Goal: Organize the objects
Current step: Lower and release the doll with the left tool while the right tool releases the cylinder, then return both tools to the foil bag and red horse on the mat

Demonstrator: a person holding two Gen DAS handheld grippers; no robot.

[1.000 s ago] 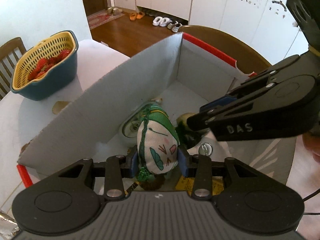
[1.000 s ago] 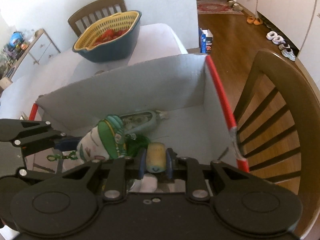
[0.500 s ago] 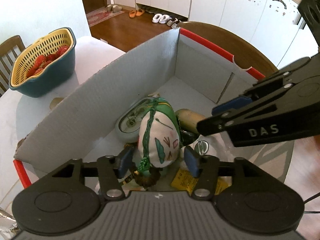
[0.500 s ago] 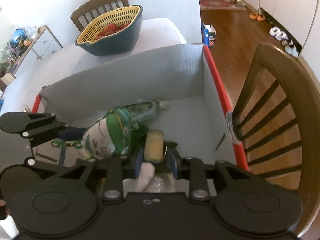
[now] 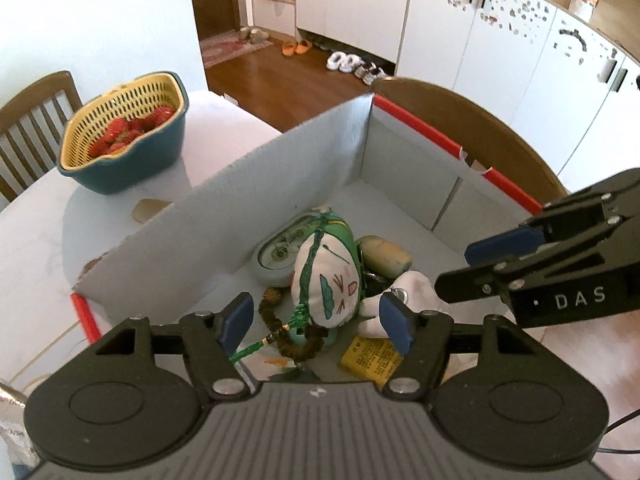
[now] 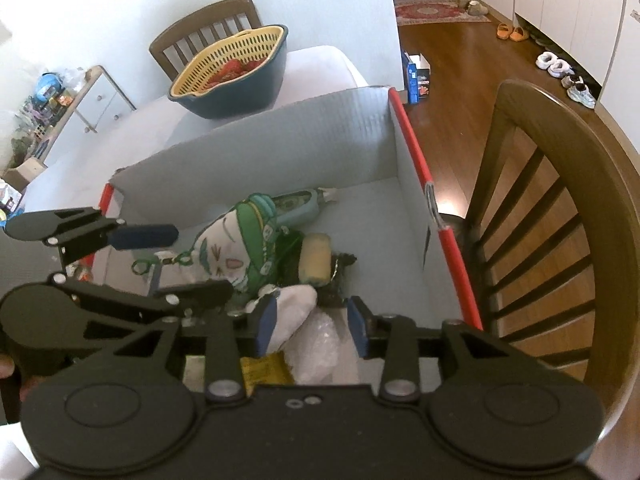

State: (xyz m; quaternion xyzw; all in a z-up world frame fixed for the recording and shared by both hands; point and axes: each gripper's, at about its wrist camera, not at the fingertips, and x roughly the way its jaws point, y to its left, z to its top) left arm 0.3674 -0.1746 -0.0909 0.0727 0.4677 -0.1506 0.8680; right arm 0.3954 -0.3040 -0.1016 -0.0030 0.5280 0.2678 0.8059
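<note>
With the jaws of the left gripper (image 5: pixel 316 322) and right gripper (image 6: pixel 311 326) just opened and nothing held, the white-and-green cloth doll (image 5: pixel 326 278) and yellow foam roll (image 6: pixel 316 264) are left in the grey cardboard box (image 5: pixel 248 200), where the doll's green cord (image 5: pixel 276 334) could be snagged by 1 rising finger.

Wood floor (image 5: pixel 280 88), white cabinets (image 5: pixel 460 40), wooden chair (image 6: pixel 560 220).

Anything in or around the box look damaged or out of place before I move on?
The cardboard box is worn: the near corner of its long wall is torn and frayed, and the red edge strip on the chair side has a broken gap. Inside, the items just lie piled loosely; nothing has spilled out.
</note>
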